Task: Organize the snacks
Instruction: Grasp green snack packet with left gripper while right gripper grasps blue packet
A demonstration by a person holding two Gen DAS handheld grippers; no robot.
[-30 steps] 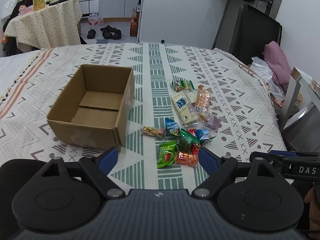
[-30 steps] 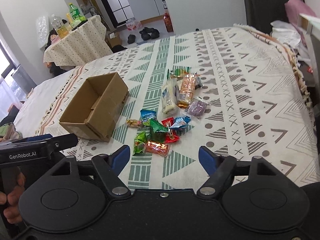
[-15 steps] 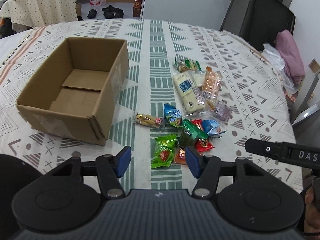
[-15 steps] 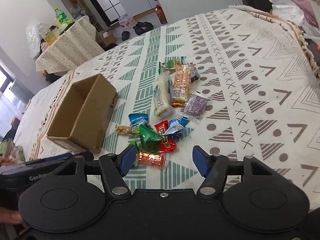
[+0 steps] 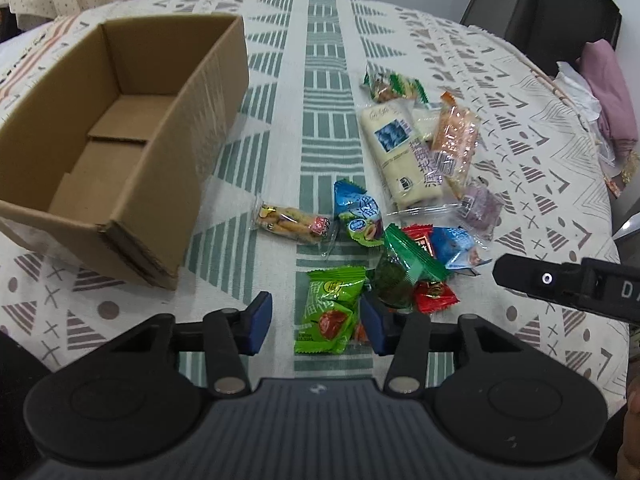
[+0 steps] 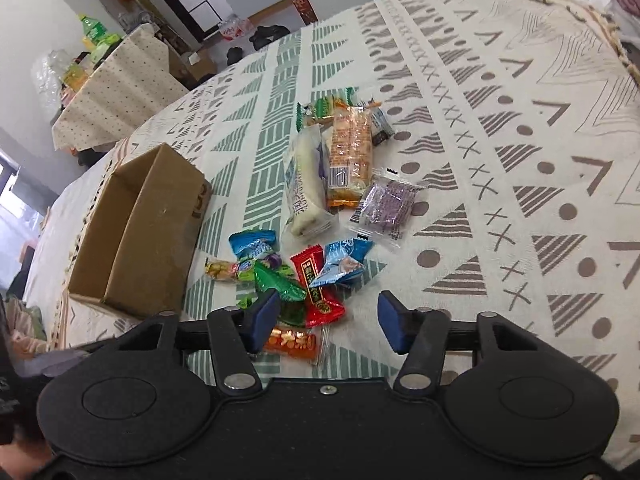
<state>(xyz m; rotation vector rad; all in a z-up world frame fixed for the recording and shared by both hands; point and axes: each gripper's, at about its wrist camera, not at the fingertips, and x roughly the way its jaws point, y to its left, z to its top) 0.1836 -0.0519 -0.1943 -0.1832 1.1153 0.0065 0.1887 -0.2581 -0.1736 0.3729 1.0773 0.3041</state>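
Note:
Several wrapped snacks lie in a pile on the patterned cloth. An empty cardboard box (image 5: 120,148) (image 6: 140,232) stands to their left. My left gripper (image 5: 316,322) hangs over the near end of the pile. Its jaws are closing with a light green packet (image 5: 328,312) between them, and the pads do not touch it. My right gripper (image 6: 328,322) hovers over the near right of the pile. Its jaws are closing too, around a red packet (image 6: 320,304) and an orange packet (image 6: 294,342), with no contact visible. A long white packet (image 5: 396,156) and an orange-striped one (image 5: 454,140) lie farther back.
The cloth (image 6: 520,128) has a fringed edge at the right. A purple packet (image 6: 386,204) lies at the pile's right side. The right gripper's body (image 5: 568,284) juts in at the right of the left wrist view. A second covered table (image 6: 116,88) stands behind.
Both grippers have come down and forward toward the snack pile. Their jaws have narrowed. The pile and the box look larger and nearer; nothing has been picked up.

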